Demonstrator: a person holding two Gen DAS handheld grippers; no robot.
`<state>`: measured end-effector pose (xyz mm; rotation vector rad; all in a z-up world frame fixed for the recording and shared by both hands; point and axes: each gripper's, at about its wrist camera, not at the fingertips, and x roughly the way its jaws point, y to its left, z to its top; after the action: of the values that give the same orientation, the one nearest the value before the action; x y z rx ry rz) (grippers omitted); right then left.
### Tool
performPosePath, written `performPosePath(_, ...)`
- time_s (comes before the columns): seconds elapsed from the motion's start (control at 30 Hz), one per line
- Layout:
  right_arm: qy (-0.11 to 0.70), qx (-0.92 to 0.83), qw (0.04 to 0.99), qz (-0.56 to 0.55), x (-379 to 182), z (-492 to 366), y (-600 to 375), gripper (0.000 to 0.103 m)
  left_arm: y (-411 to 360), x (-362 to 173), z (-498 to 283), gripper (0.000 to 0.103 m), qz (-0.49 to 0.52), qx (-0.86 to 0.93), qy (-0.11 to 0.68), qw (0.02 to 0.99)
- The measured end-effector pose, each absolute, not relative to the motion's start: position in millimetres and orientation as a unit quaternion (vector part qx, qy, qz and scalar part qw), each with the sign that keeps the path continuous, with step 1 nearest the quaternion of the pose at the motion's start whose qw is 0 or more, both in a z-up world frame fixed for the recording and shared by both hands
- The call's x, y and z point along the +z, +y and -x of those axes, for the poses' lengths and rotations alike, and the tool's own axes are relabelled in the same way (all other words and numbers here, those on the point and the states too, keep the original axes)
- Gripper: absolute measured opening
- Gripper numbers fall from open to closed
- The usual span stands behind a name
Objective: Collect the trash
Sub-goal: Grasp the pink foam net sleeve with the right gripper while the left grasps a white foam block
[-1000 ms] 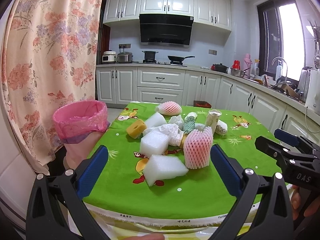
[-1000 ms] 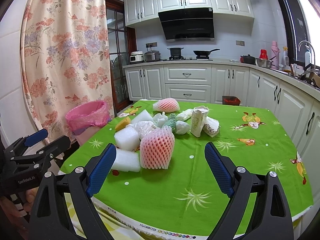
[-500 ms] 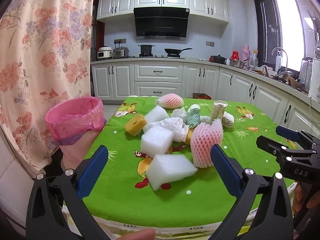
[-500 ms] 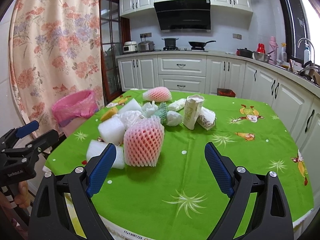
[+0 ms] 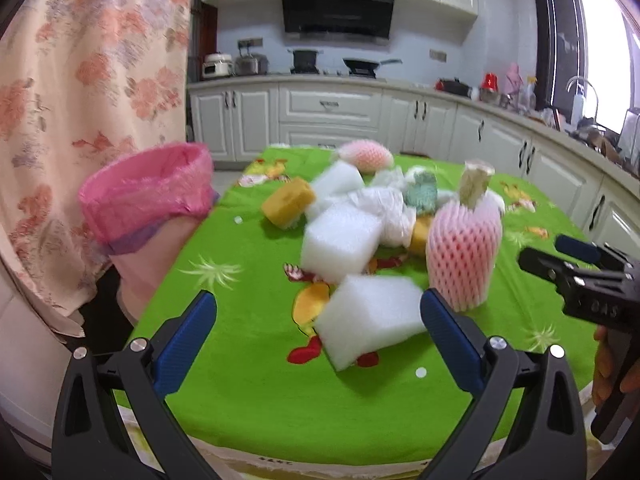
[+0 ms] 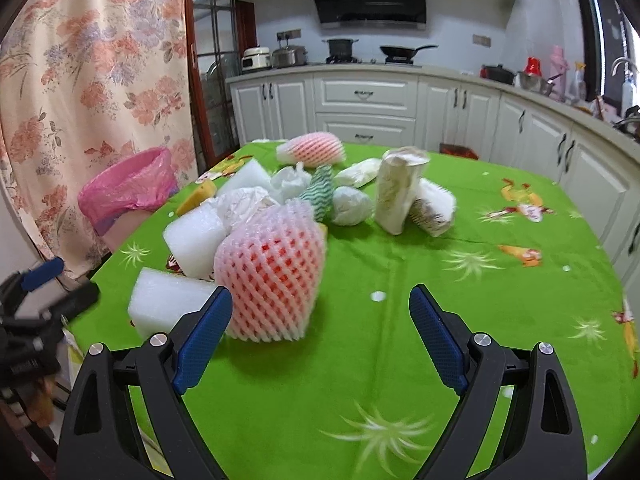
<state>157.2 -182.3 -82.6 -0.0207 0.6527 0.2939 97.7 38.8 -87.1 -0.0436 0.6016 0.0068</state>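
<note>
Both hand-held grippers, left [image 5: 318, 326] and right [image 6: 320, 322], hover level, jaws spread, over scattered trash.

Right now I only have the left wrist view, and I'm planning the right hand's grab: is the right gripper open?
Observer: Yes. The right gripper is open and empty, with its fingers wide apart.
Operator: Is the pink net between them?
Observer: Not yet. The pink foam net stands on the table just ahead of the gripper's left finger, off centre to the left.
Operator: The net blocks my view. What's behind it?
Observer: A crumpled carton stands on end, with a white packet close against its right side in the right wrist view.
</note>
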Motion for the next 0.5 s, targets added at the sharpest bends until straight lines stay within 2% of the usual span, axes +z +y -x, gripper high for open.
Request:
performPosePath(0.43, 0.369, 0.188, 0.91, -0.003, -107.0, -213.1, -148.2, 0.084, 43.3, -115.3, -127.7, 0.098, 0.034, -0.001, 0.35, 0.936)
performPosePath(0.47, 0.371, 0.189, 0.909, -0.006, -108.6, -213.7, -150.6, 0.076, 40.8, -117.1, -130.7, 0.098, 0.03, -0.005, 0.353, 0.935)
performPosePath(0.5, 0.371, 0.192, 0.909, -0.009, -110.3, -213.3, -154.0, 0.063, 37.2, -119.0, -134.1, 0.098, 0.024, -0.011, 0.356, 0.934)
